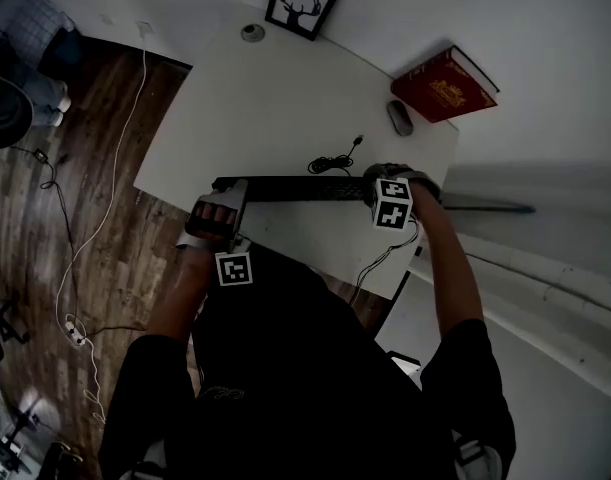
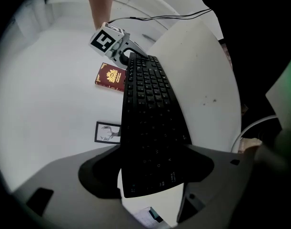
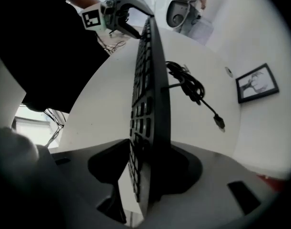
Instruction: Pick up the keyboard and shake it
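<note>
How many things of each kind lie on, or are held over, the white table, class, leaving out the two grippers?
keyboard: 1
red book: 1
computer mouse: 1
framed deer picture: 1
black cable: 1
small round object: 1
Total: 6

You're working in what looks like a home office or study. The white worktop point(image 1: 275, 88), set against a plain white wall, carries a black keyboard point(image 1: 285, 188), a computer mouse point(image 1: 399, 117), a red hardcover book point(image 1: 445, 85) and a small framed deer print point(image 1: 301, 4). Around it you have a dark wood-plank floor point(image 1: 135, 258), with a long white cable point(image 1: 122, 138) trailing loosely across it.
</note>
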Available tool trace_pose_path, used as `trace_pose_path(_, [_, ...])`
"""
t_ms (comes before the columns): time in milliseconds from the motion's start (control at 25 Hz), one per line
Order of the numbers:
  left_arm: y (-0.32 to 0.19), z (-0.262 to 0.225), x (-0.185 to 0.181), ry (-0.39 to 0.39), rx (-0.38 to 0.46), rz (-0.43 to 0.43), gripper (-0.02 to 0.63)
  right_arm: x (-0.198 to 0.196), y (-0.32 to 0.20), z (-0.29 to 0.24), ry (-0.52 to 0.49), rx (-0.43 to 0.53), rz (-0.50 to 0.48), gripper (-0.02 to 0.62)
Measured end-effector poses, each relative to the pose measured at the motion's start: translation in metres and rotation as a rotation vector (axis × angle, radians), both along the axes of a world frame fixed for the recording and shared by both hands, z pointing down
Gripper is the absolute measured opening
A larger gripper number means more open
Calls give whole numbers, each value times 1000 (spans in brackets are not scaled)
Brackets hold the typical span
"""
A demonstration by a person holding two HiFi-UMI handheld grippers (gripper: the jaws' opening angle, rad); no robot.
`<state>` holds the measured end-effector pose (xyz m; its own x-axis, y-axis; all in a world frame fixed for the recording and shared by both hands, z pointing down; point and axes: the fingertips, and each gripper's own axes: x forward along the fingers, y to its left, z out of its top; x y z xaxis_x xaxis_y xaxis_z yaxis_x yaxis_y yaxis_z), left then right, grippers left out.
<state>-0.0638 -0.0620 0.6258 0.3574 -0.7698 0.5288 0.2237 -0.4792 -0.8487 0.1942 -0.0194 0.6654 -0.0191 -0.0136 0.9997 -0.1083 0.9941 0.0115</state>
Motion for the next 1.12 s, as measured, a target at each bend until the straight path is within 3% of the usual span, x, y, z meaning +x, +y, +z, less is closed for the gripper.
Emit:
trace_pose_path(40, [-1, 0, 1, 7, -4, -4, 347, -1, 3, 3, 15, -14, -16, 184])
trace_pose_path(120, [-3, 1, 0, 25, -32, -39, 348, -4, 6, 4, 24, -28, -9, 173])
trace_pose_path(200, [-4, -4, -8, 113, -114, -134, 333, -8, 8, 1, 21, -23, 9, 168])
trace_pose_path(240, [-7, -10, -14, 195, -175, -208, 300, -10, 10, 0, 21, -13, 13, 166])
trace_pose_path(320, [-12, -22, -30, 341, -322, -363, 295, -13, 13, -1, 26, 13, 13, 154])
trace_pose_path(440, [-12, -19, -56, 400, -578, -500, 296, -14, 18, -2, 43, 44, 10, 139])
trace_pose_path(520, [-8, -14, -65, 412, -722, -497, 298, -13, 20, -3, 61, 70, -1, 118])
trace_pose_path(640, [5, 0, -56, 358, -846, -354, 308, -12, 12, -10, 89, 161, -25, 87])
trace_pose_path(720, [13, 10, -44, 278, -823, -231, 301, -15, 3, -16, 104, 210, -45, 87])
trace_pose_path(760, [14, 13, -38, 252, -779, -189, 260, -16, -2, -19, 113, 233, -54, 87])
trace_pose_path(800, [12, 14, -33, 234, -726, -163, 152, -17, -7, -21, 124, 258, -59, 87])
trace_pose_path(840, [9, 14, -29, 221, -676, -148, 106, -16, -12, -24, 137, 285, -58, 87])
trace_pose_path(1120, [-32, -26, -17, 204, -449, -152, 80, -11, -42, -84, 185, 448, 83, 89])
